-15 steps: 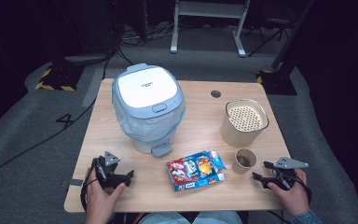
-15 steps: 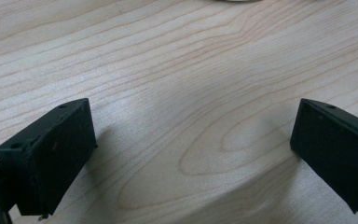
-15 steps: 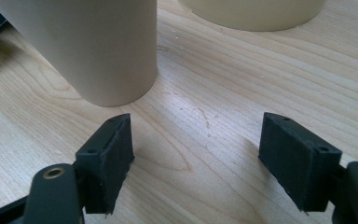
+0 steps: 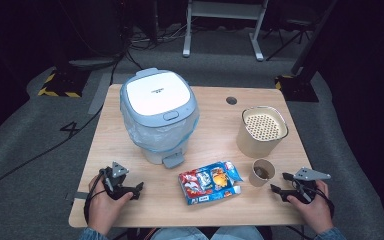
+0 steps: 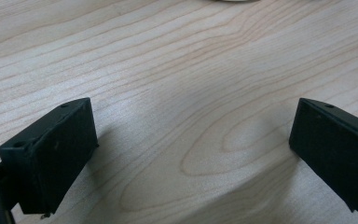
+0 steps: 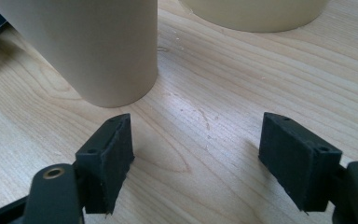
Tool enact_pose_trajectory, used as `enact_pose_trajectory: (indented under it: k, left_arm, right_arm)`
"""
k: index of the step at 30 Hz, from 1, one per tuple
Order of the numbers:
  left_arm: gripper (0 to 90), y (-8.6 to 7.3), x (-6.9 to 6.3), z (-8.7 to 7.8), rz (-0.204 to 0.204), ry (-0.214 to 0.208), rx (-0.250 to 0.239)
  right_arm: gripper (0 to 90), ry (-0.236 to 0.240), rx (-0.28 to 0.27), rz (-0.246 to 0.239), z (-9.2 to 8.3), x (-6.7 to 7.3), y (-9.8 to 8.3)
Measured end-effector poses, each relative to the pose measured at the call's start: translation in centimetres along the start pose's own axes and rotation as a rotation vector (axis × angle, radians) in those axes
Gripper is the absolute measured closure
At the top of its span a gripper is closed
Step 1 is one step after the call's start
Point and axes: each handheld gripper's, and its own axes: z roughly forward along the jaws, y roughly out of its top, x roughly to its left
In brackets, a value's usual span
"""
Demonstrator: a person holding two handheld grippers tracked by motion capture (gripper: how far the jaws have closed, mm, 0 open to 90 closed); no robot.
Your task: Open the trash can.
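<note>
While both wide and empty, left tongs (image 4: 139,189), right tongs (image 4: 277,183); one paper cup (image 4: 262,172), one snack packet (image 4: 209,181), one bin (image 4: 159,115).

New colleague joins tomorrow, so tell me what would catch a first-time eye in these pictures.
The pale blue pedal bin with its white lid, standing at the table's rear left, dominates the scene. In front of it lies a bright snack packet, with a small paper cup to its right and a larger cream container behind that. At the near edge, the left hand-held gripper and right hand-held gripper rest open on the wooden table.
</note>
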Motion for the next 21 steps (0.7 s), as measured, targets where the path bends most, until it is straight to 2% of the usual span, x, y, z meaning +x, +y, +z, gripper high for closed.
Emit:
enact_pose_trajectory:
  k: [4,5,6,8,9,10,11,13,14,16,17,19,21]
  left_arm:
    - [4.2,0.1,0.2,-0.1,0.0,0.0,-0.014]
    - [13.2,0.0,0.5,-0.2,0.007,-0.005,-0.034]
    - [18.8,0.0,0.5,-0.2,0.007,-0.005,-0.034]
    - [25.3,-0.1,0.9,-0.4,0.014,-0.014,-0.041]
    - [25.3,-0.1,1.0,-0.6,0.012,-0.019,-0.04]
    - [31.4,0.0,1.2,-0.8,0.019,-0.028,-0.031]
    - [37.2,0.2,1.4,-1.1,-0.001,-0.051,-0.021]
    - [38.5,0.5,1.5,-1.7,0.026,-0.071,-0.038]
    - [38.9,0.5,1.5,-1.7,0.026,-0.071,-0.038]
    - [39.6,0.9,1.6,-2.5,0.05,-0.123,-0.046]
    - [40.0,0.9,1.6,-2.5,0.05,-0.123,-0.046]
    - [41.7,1.3,1.7,-3.3,0.063,-0.193,-0.054]
    - [43.9,1.5,1.9,-3.9,0.074,-0.219,-0.061]
  right_arm:
    - [26.2,0.0,0.0,0.001,0.0,0.0,0.0]
    - [26.2,0.0,0.0,0.001,0.0,0.0,0.0]
    - [26.2,0.0,0.0,0.001,0.0,0.0,0.0]
    - [26.2,0.0,0.0,0.0,0.0,0.0,0.0]
    - [26.2,-0.001,0.0,0.0,0.0,0.0,0.0]
    - [26.2,-0.001,0.0,0.0,0.0,0.0,0.0]
    - [26.2,0.0,0.0,0.0,0.0,0.0,0.0]
    - [26.2,-0.001,0.0,0.0,0.0,0.0,0.0]
    - [26.2,-0.001,0.0,0.0,0.0,0.0,0.0]
    - [26.2,0.0,0.0,0.001,0.0,0.0,0.0]
    - [26.2,0.0,0.0,0.001,0.0,0.0,0.0]
    - [26.2,-0.001,0.0,0.0,0.0,0.0,0.0]
    - [26.2,0.0,0.0,0.001,0.0,0.0,0.0]
